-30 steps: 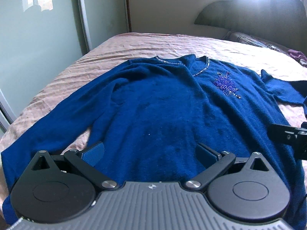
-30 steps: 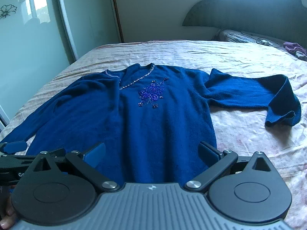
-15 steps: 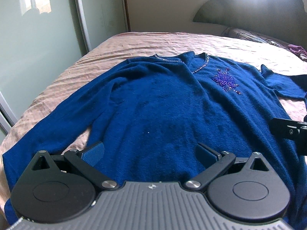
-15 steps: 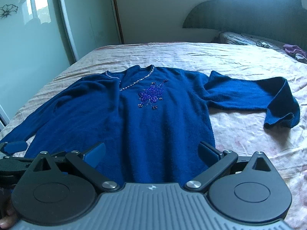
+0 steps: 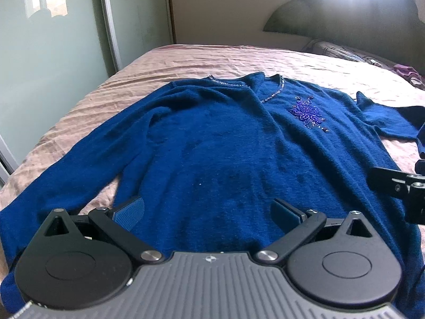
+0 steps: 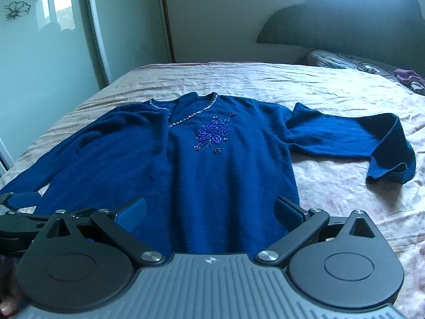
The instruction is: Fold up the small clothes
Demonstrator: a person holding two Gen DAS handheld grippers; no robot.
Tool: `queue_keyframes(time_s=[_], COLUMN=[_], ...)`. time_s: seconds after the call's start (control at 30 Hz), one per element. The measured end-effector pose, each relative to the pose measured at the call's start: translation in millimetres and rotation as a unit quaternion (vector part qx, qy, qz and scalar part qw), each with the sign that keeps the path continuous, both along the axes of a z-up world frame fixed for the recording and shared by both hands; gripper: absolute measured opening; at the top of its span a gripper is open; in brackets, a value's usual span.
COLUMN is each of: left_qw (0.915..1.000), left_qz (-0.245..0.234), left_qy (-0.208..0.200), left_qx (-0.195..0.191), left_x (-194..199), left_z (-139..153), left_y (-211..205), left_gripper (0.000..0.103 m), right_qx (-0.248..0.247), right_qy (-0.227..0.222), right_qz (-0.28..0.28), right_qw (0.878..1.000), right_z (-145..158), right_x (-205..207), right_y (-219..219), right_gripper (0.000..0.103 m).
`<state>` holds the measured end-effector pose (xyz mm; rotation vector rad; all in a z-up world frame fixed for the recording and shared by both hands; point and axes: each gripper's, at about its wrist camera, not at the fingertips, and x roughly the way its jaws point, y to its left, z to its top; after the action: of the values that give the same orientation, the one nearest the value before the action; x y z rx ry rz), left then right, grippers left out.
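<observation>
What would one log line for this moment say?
sweater: flat on bed, unfolded | left gripper: open, empty | right gripper: open, empty

The sweater (image 6: 186, 170) lies flat on the bed (image 6: 292, 85), neckline toward the headboard (image 6: 345, 26). My left claw (image 5: 207, 212) and right claw (image 6: 209, 212) sit side by side over its hem; one sleeve (image 6: 345, 141) stretches right of its body.

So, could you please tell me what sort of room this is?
Most likely a bedroom: the sweater lies on a bed with a pink cover, a dark headboard and pillow stand behind it, and wardrobe doors run alongside.
</observation>
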<state>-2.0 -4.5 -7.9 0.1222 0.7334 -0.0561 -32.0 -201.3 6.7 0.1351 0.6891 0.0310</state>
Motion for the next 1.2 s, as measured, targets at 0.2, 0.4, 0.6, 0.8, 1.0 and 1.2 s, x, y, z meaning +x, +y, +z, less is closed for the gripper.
queue_keyframes(time_s=[0.2, 0.4, 0.6, 0.8, 1.0, 1.2], left_qw=[1.0000, 0.9999, 0.9998, 0.9996, 0.9995, 0.9999], left_qz=[0.006, 0.006, 0.008, 0.012, 0.015, 0.002], left_qy=[0.005, 0.010, 0.014, 0.012, 0.013, 0.013], left_qx=[-0.002, 0.001, 0.013, 0.024, 0.023, 0.009], left_x=[2, 4, 4, 3, 3, 2], left_z=[-1, -3, -7, -8, -9, -9], left_y=[0, 1, -1, -2, -1, -1], left_gripper=[0.102, 0.102, 0.102, 0.102, 0.102, 0.102], right_qx=[-0.001, -0.002, -0.018, -0.046, -0.067, -0.109], right_qy=[0.000, -0.011, -0.048, -0.041, -0.051, -0.063], right_qz=[0.002, 0.007, 0.025, 0.040, 0.049, 0.063], right_qw=[1.000, 1.000, 0.998, 0.997, 0.995, 0.990], right_z=[-1, -1, 3, -1, 0, -2], right_x=[0, -2, -7, -6, -10, -16], right_y=[0, 0, 3, 9, 12, 19], right_gripper=[0.103, 0.103, 0.103, 0.103, 0.103, 0.103])
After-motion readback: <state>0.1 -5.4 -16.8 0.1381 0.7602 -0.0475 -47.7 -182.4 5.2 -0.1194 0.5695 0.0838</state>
